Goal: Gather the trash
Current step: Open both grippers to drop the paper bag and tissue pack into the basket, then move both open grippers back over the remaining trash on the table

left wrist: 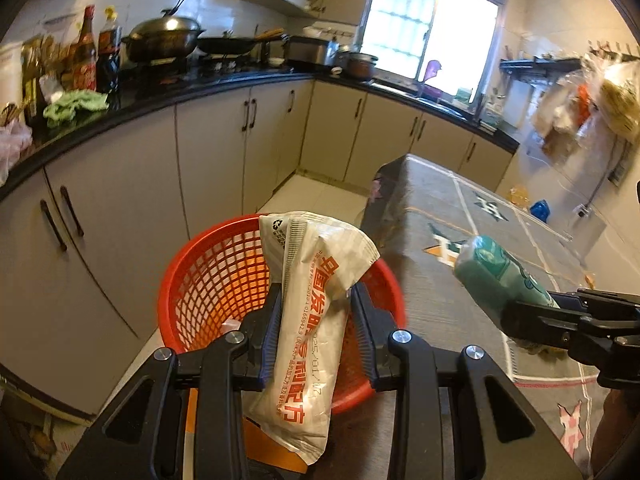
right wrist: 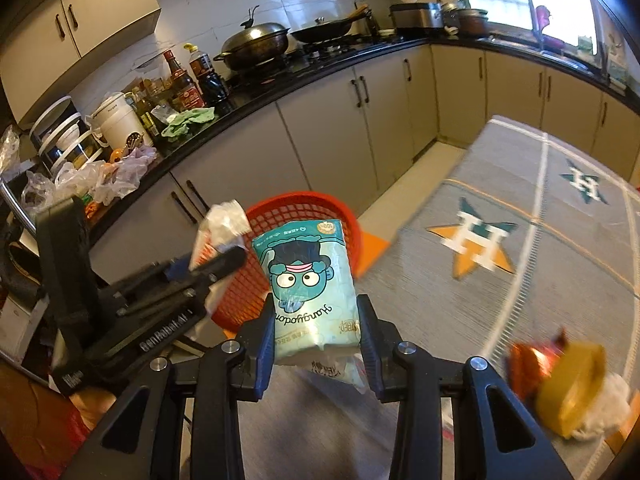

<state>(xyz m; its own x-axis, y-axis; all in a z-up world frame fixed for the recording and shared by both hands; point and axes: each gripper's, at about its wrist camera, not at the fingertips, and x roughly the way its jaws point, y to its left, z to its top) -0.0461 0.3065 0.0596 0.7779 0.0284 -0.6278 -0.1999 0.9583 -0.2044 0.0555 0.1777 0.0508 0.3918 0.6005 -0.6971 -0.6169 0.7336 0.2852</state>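
My left gripper [left wrist: 316, 300] is shut on a white wrapper with red print [left wrist: 312, 304] and holds it over the red mesh basket [left wrist: 216, 276]. My right gripper [right wrist: 318, 312] is shut on a teal snack packet with a cartoon face [right wrist: 308, 280]. It holds the packet above the table, just right of the basket [right wrist: 340, 216]. In the left wrist view the right gripper [left wrist: 532, 316] and its teal packet [left wrist: 496, 272] show at the right. In the right wrist view the left gripper [right wrist: 224, 264] and its white wrapper [right wrist: 224, 224] show at the left.
The table [right wrist: 520, 280] has a grey cloth with star prints. More trash lies on it at the right: an orange wrapper [right wrist: 532, 364], a yellow piece [right wrist: 572, 388] and white paper [right wrist: 608, 408]. Kitchen cabinets [left wrist: 216, 148] and a cluttered black counter [right wrist: 256, 108] stand behind the basket.
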